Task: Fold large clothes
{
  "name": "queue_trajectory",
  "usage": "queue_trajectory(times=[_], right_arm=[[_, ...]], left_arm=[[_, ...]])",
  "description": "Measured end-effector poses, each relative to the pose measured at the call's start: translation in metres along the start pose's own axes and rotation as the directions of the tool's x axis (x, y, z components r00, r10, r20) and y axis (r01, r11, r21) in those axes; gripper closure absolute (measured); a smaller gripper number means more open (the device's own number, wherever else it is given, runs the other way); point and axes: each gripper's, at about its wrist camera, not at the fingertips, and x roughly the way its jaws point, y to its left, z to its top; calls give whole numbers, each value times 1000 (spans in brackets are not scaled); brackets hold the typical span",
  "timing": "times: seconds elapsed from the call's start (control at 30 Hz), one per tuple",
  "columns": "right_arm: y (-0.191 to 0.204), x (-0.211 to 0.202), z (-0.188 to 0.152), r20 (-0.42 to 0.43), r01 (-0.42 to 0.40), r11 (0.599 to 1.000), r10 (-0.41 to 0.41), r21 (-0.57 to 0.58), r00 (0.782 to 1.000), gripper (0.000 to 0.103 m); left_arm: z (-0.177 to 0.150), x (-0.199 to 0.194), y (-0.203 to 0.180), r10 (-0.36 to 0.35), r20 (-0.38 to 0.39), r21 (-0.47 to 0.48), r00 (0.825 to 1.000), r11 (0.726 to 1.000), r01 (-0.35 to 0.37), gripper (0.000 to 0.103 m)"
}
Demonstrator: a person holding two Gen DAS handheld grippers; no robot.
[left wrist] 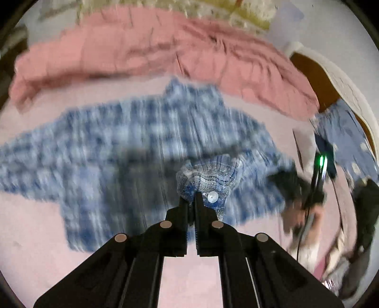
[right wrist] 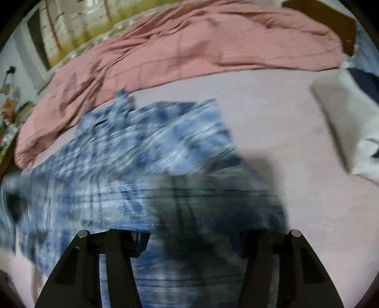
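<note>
While motion blur is smearing the blue-and-white plaid cotton shirt (left wrist: 132, 147), we are seeing our left claw (left wrist: 192, 201) clamping its buttoned cuff and our right claw (right wrist: 193, 241) hanging apart above it.

Bed with pale pink sheet (right wrist: 272, 113) fills frame centre. Rumpled pink duvet (right wrist: 189, 42) across upper frame. Wooden headboard (right wrist: 331, 21) upper right. Patterned curtain (right wrist: 71, 28) upper left.

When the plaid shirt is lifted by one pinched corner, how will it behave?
Probably floppy: the plaid shirt bunches where the left gripper pinches it. Likely light, since that small pinch raises it. It may drag on the pink sheet rather than slide freely.
</note>
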Motion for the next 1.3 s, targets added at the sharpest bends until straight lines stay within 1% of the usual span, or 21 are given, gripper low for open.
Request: queue_trajectory(times=[0.1,0.13,0.17,0.23,0.33,0.4,0.43,0.47,0.53,0.67,0.73,0.77,0.8,0.87,0.9,0.97,1.07,1.1,1.17,1.27,1.3], right_arm=[[-14,14,1,-2,149,988,-149,-32,989,46],[-20,18,4,-23,152,988,-152,-21,988,47],[-28,24,4,-67,96,995,-96,0,993,47],[-34,16,6,-63,61,998,-61,-3,996,47],[-27,-2,5,-67,-19,995,13,-96,998,46],[-19,-19,-2,-95,-173,960,155,-221,983,46],[-16,-24,-4,-111,-235,940,214,-247,971,46],[-13,-38,-7,-115,-341,894,321,-291,940,46],[-17,-71,-7,-60,-474,817,483,-328,874,44],[-44,-119,-1,95,-560,762,616,-326,782,32],[-53,-130,-1,124,-582,744,645,-327,754,30],[-59,-134,0,144,-570,757,634,-320,760,28],[-58,-135,1,166,-536,786,599,-309,783,24],[-49,-123,9,199,-352,899,407,-262,891,23],[-42,-110,10,178,-269,932,316,-244,932,23],[-26,-71,12,70,-183,957,203,-226,977,25],[-7,-20,1,-101,-96,956,70,-278,992,30],[1,-3,-6,-122,15,940,-60,-340,991,30],[5,13,-15,-93,158,894,-215,-420,972,29],[2,3,2,-72,148,926,-184,-348,980,29],[3,-5,17,-38,116,939,-136,-324,990,29]], left_arm=[[-28,18,18,26,-35,-36,999,999,-27,99],[-36,27,25,6,-50,-57,999,998,-9,98],[-43,37,31,-13,-71,-81,997,997,7,98],[-50,52,37,3,-84,-82,996,997,-10,98],[-52,62,39,40,-44,-59,998,997,-43,94],[-51,62,39,25,3,-52,1000,998,-25,82],[-51,61,40,-8,29,-56,1000,998,9,70],[-52,60,43,-40,47,-61,998,997,43,57],[-54,62,47,-99,72,-84,992,991,105,45],[-52,83,58,-189,122,-210,974,955,212,40],[-54,99,55,-127,86,-218,988,965,143,40],[-56,103,53,-90,87,-202,992,974,106,40],[-58,105,50,-77,99,-175,992,980,94,40],[-63,98,44,-64,157,-126,986,988,84,40],[-66,95,43,-70,188,-121,980,988,94,40],[-69,95,43,-98,208,-113,973,986,123,39],[-73,96,44,-81,182,-99,980,990,101,39],[-74,94,44,-81,177,-94,981,991,98,39],[-77,89,39,-77,171,-78,982,993,92,40],[-77,87,29,-44,181,-39,982,998,52,40],[-77,91,29,-20,170,-43,985,999,28,40]])
